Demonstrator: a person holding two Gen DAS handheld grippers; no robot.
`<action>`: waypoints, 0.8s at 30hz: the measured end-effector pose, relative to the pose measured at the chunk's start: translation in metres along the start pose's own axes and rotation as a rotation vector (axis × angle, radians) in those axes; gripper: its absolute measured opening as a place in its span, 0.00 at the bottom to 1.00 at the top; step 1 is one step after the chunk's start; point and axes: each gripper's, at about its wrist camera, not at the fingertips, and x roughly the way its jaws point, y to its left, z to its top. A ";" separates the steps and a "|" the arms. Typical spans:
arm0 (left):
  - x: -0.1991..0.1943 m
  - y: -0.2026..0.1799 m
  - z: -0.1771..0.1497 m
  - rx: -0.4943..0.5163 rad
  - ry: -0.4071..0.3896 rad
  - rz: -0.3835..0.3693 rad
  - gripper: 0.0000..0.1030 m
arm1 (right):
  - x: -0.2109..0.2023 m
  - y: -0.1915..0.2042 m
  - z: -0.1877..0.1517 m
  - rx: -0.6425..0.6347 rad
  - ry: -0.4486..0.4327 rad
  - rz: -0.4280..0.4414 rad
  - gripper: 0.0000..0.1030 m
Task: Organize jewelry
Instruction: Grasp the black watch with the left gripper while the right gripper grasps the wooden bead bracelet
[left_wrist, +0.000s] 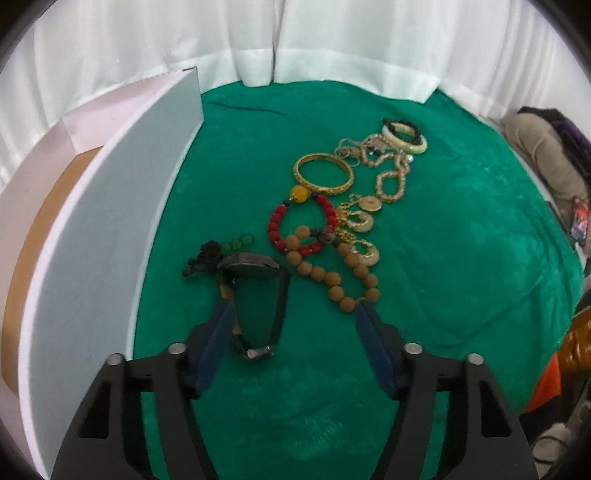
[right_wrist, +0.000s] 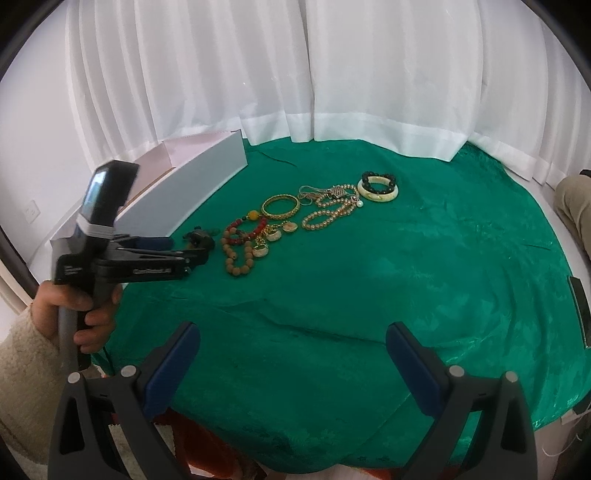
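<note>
Jewelry lies in a row on a green cloth. A dark wristwatch stands on its strap between the fingers of my open left gripper, with its left finger against the strap. Beyond lie a wooden bead bracelet, a red bead bracelet, a gold bangle, gold chains and a cream bangle. In the right wrist view my left gripper is at the row's near end by the wooden bead bracelet. My right gripper is open and empty over the cloth's front.
A white open box with a brown floor stands left of the watch; it also shows in the right wrist view. White curtains hang behind the table. Clutter lies off the table's right edge.
</note>
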 end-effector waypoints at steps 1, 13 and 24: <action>0.004 0.001 0.001 0.006 0.010 -0.001 0.46 | 0.000 0.000 -0.001 0.000 0.000 0.001 0.99; 0.029 0.011 0.000 -0.011 0.053 -0.017 0.03 | 0.008 0.000 0.003 -0.012 0.013 0.001 0.99; -0.020 0.034 -0.045 -0.144 -0.005 -0.015 0.03 | 0.112 0.031 0.062 -0.221 0.108 0.189 0.66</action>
